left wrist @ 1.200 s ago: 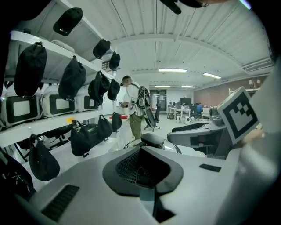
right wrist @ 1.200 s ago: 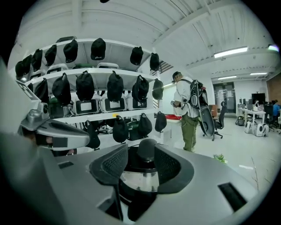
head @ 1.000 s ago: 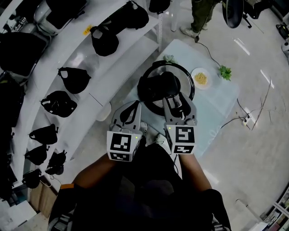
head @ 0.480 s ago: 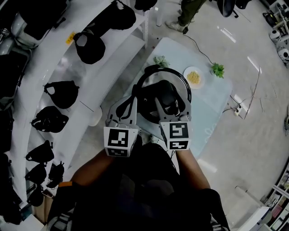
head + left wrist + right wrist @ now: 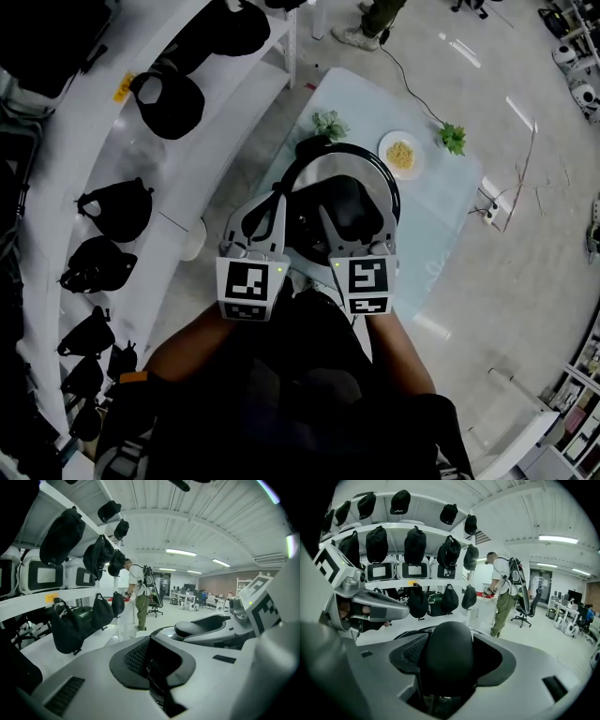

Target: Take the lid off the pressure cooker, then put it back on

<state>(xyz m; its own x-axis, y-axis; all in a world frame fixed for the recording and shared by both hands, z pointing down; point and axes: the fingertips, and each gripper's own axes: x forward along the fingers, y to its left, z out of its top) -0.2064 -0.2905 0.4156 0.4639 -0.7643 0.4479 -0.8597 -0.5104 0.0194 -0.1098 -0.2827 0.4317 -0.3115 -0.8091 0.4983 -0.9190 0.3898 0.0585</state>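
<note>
In the head view, one pressure cooker [image 5: 386, 178] is seen on a pale low table [image 5: 450, 202], directly ahead of the person's two grippers. One lid [image 5: 323, 176] lies flat on it. One plate [image 5: 400, 155] of yellow food and two green sprigs [image 5: 328, 124] are set on the table beyond the cooker. The lid's black handle [image 5: 342, 199] is laid with its long axis from the lid's centre toward the person, in line with the right gripper [image 5: 354, 212]. That gripper's jaws have just been opening and stand wide apart on either side of the handle. The left gripper [image 5: 279, 195] is held just beside the cooker's left rim. In the left gripper view, the jaws are seen drawn together with nothing between them, and one standing person [image 5: 139, 592] and one office chair [image 5: 154, 605] are made out across the room. In the right gripper view, the handle's rounded end is turned straight at the camera and fills the gap between the spread jaws. No pad is seen pressing on it. Black bags are hung along the white shelves [image 5: 417, 581] behind.
</note>
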